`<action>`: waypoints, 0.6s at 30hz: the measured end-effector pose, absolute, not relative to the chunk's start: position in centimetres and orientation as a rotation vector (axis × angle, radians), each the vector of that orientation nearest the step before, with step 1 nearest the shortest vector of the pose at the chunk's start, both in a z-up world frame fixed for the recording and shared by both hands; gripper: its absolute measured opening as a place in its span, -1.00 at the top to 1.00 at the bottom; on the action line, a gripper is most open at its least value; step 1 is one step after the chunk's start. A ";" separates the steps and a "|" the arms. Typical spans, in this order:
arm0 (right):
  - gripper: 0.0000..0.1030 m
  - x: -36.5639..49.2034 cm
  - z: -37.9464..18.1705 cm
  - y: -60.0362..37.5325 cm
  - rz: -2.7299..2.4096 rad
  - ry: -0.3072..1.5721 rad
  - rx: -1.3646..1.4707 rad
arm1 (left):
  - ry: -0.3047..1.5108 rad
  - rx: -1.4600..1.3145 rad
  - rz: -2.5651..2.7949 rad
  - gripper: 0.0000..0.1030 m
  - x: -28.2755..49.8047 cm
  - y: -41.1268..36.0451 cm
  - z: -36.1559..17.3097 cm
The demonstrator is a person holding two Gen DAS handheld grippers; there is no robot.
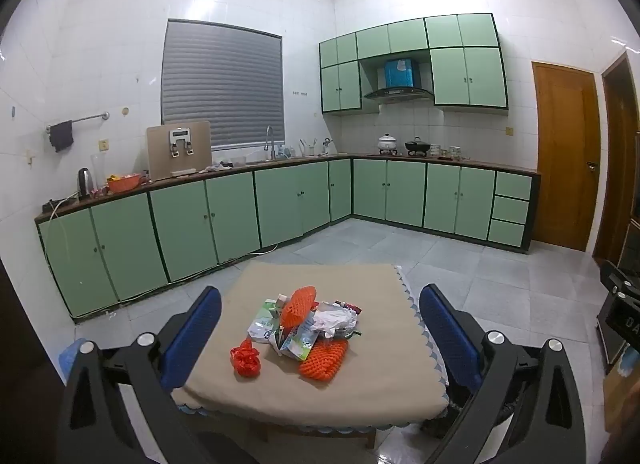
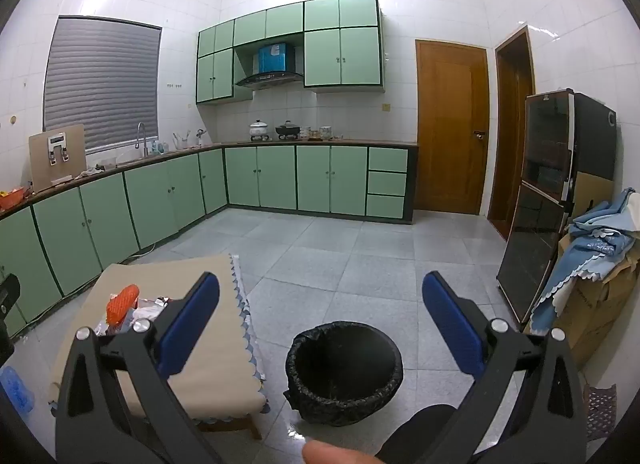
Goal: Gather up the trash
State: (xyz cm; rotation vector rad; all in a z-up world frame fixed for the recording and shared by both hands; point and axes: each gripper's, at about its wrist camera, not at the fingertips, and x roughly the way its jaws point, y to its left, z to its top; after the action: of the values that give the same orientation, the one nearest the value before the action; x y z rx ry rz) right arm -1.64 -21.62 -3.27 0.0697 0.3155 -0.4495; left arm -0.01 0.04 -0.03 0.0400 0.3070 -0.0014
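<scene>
A green-cabinet kitchen frames both wrist views. The left gripper (image 1: 320, 328) hangs above a low table (image 1: 360, 392) draped in a beige cloth, its blue-padded jaws spread wide and holding nothing. Between those jaws, on the cloth, lies a heap of trash: an orange foam fruit net (image 1: 297, 306) on top of crumpled white wrappers (image 1: 334, 320) and printed packets (image 1: 298, 344), a second orange net (image 1: 323, 360) at the pile's near edge, and a crumpled red wrapper (image 1: 245, 360) just beside the heap, toward the left jaw.

The right gripper (image 2: 320, 332) also stands wide open and empty, poised over the tiled floor. Between and slightly below its jaws sits a round bin lined with a black bag (image 2: 344, 376), mouth up, on the floor just beside the table's scalloped edge. The table (image 2: 224, 348) falls behind the left jaw in this view, the same orange net (image 2: 122, 302) peeking beyond it. Past the right jaw stand a dark glass-fronted cabinet (image 2: 540, 204) and cardboard boxes (image 2: 592, 304) heaped with blue cloth.
</scene>
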 end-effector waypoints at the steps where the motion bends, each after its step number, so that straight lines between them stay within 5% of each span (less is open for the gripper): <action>1: -0.91 -1.7 -3.3 -21.7 -0.449 0.317 0.076 | 0.309 0.038 -0.002 -0.89 0.0 0.1 0.0; 18: -0.91 -2.1 -3.1 -21.6 -0.447 0.298 0.072 | 0.314 0.039 0.004 -0.89 0.3 -0.4 0.1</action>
State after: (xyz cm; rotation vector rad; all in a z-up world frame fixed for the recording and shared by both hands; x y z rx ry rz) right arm -2.12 -21.58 -3.06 0.0720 0.2977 -0.4468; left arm 0.26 -0.38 0.09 0.0389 0.3140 0.0036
